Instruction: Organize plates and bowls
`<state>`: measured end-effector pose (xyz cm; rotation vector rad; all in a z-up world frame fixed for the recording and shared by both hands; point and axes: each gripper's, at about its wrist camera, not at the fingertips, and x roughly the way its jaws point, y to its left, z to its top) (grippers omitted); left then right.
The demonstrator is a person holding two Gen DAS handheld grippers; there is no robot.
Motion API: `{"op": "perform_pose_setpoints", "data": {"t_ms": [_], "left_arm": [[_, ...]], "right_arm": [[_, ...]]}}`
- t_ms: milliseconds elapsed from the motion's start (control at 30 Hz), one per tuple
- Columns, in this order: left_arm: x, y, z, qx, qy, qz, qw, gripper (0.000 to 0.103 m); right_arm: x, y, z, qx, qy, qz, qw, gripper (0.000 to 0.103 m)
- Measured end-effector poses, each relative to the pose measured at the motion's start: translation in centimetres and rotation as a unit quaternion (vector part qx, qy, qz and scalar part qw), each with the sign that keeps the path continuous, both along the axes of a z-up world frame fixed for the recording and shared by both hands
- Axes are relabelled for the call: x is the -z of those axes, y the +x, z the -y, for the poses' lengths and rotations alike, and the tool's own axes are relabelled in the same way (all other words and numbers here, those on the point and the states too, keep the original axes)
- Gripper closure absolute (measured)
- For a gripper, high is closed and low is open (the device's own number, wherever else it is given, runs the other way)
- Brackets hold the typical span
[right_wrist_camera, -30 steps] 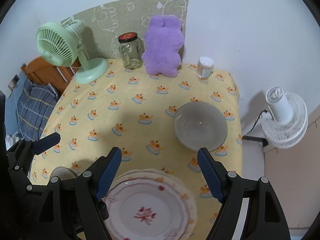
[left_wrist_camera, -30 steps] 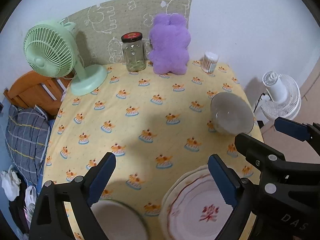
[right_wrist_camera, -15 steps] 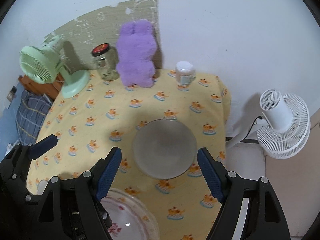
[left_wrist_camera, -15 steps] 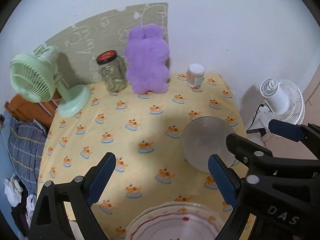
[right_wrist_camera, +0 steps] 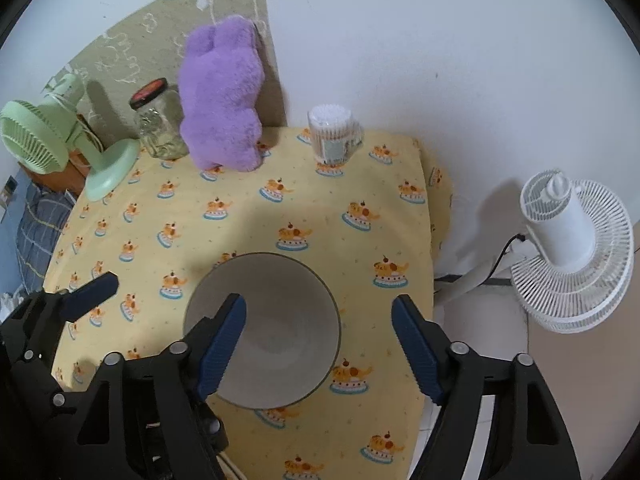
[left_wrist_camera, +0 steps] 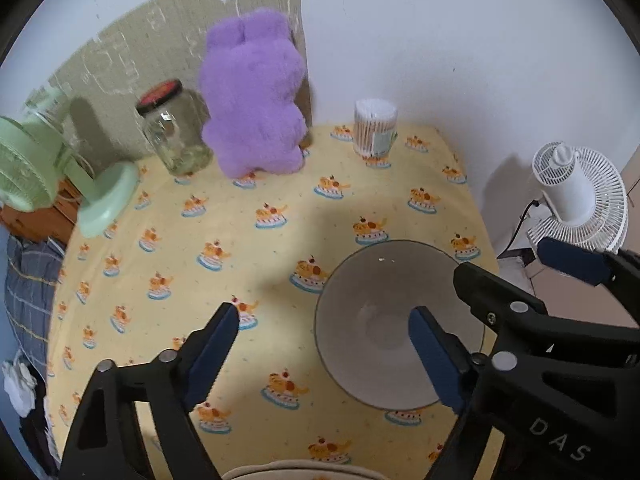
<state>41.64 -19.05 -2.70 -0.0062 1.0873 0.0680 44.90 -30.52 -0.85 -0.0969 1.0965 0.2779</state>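
A grey bowl (left_wrist_camera: 376, 320) sits upright on the yellow patterned tablecloth (left_wrist_camera: 240, 264) near the right edge; it also shows in the right wrist view (right_wrist_camera: 280, 320). My right gripper (right_wrist_camera: 320, 348) is open and hovers over the bowl, its left finger above the bowl's inside, its right finger past the right rim. My left gripper (left_wrist_camera: 324, 352) is open, its right finger over the bowl, its left finger above bare cloth. A sliver of plate rim (left_wrist_camera: 288, 472) shows at the bottom edge.
Along the back wall stand a green fan (left_wrist_camera: 36, 168), a glass jar (left_wrist_camera: 176, 132), a purple plush toy (left_wrist_camera: 252, 96) and a cotton swab container (left_wrist_camera: 374, 128). A white fan (right_wrist_camera: 568, 248) stands on the floor beyond the table's right edge.
Both grippers moved forward and right toward the bowl. The bowl now lies under the fingers, and the floral plates have slid almost out of view at the bottom.
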Motion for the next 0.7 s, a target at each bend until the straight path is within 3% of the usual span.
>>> {"op": "perform_pose_setpoints", "data": {"t_ms": [133, 233, 300, 333, 533, 700], "left_arm": [[1.4, 0.6, 0.2, -0.003, -0.001, -0.010, 0.9999, 0.022], [2.3, 1.1, 0.6, 0.007, -0.002, -0.022, 0.9997, 0.037], [3.0, 1.5, 0.7, 0.011, -0.005, -0.035, 0.9993, 0.058], [3.3, 1.6, 0.7, 0.012, -0.009, -0.041, 0.9991, 0.062], [4.2, 1.9, 0.4, 0.009, -0.013, -0.047, 0.9988, 0.072], [5.1, 2.3, -0.4, -0.001, -0.024, -0.060, 0.9979, 0.083]], "right_arm": [[1.7, 0.8, 0.3, 0.006, 0.010, -0.019, 1.000, 0.038], [2.8, 1.2, 0.3, 0.009, 0.012, -0.032, 0.999, 0.048], [3.5, 1.3, 0.3, 0.012, 0.011, -0.040, 0.999, 0.052], [3.7, 1.4, 0.4, 0.013, 0.012, -0.043, 0.999, 0.055], [5.4, 2.0, 0.4, 0.022, 0.006, -0.063, 0.998, 0.078], [6.4, 2.2, 0.0, 0.022, -0.002, -0.075, 0.997, 0.086]]}}
